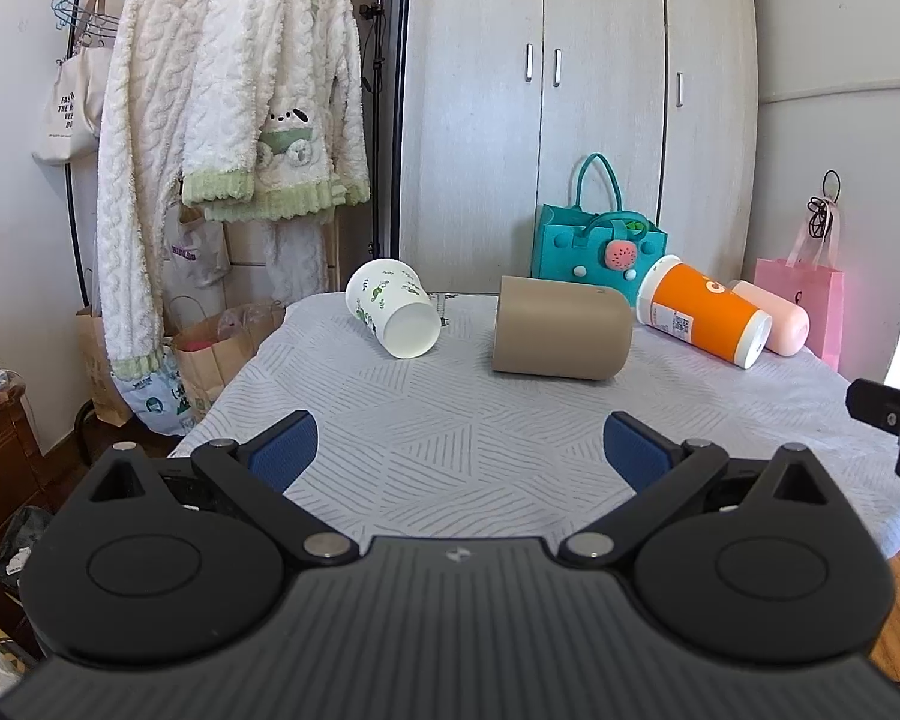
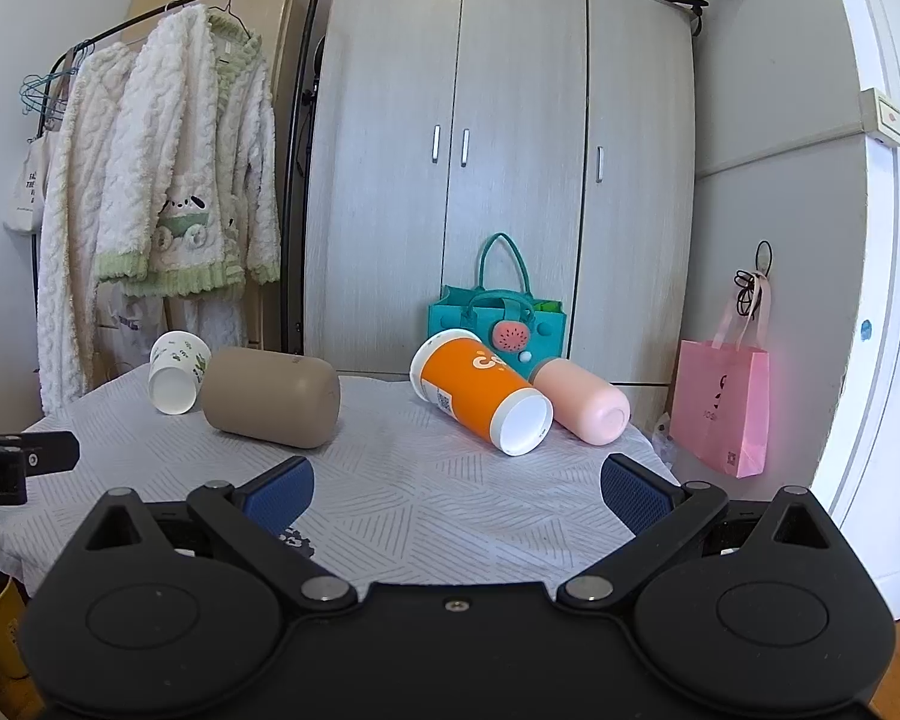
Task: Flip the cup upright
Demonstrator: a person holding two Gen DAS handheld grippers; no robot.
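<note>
Here, both fingers (image 1: pixel 282 450) spread empty, tipped orange cup (image 2: pixel 480 399) lying well ahead.

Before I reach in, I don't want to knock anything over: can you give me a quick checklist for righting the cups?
1. Left hand-held gripper open, holding nothing: ok.
2. Right hand-held gripper open, holding nothing: ok.
3. Cups upright: not ok; white cup, tan cup, orange cup, pink cup all lie on their sides.
4. Orange cup apart from pink: not ok, touching.
5. Bare tablecloth ahead of the right hand-held gripper: ok.
</note>
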